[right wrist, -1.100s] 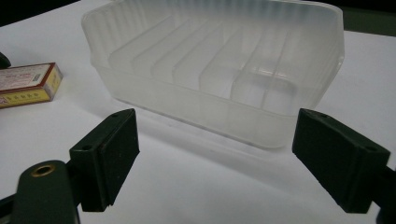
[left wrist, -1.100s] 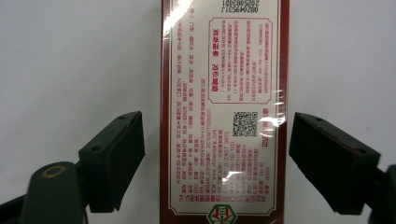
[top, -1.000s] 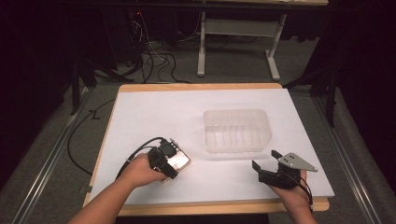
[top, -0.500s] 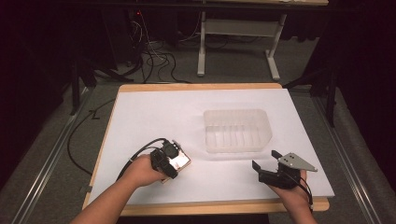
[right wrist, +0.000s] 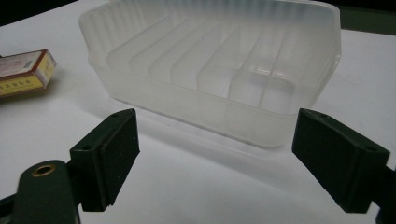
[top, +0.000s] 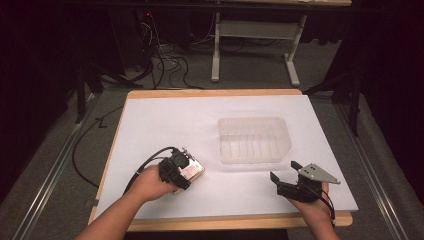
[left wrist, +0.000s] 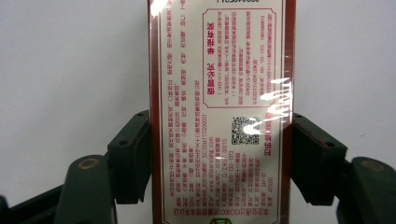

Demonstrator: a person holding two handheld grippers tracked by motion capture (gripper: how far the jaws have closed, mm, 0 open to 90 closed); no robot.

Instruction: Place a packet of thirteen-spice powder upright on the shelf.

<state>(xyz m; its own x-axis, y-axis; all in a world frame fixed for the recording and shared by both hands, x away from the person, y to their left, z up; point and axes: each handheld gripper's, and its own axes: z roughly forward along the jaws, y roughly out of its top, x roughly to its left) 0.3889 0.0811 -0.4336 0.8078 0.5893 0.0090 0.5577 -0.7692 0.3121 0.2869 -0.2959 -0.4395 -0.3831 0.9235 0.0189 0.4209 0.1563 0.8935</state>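
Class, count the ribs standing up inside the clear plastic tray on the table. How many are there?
5 show in the clear plastic tray, side by side across its floor in the right gripper view; the frosted wall may hide more.

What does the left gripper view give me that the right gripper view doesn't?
Left gripper view alone: the left gripper, its jaws just closed, pads pressed on both long sides of the box, whose printed label and square code face the camera. Right gripper view alone: the right gripper open, nothing between its jaws, facing the ribbed clear plastic tray. Shared: the box, lying left of the tray in the right gripper view, and the white tabletop.
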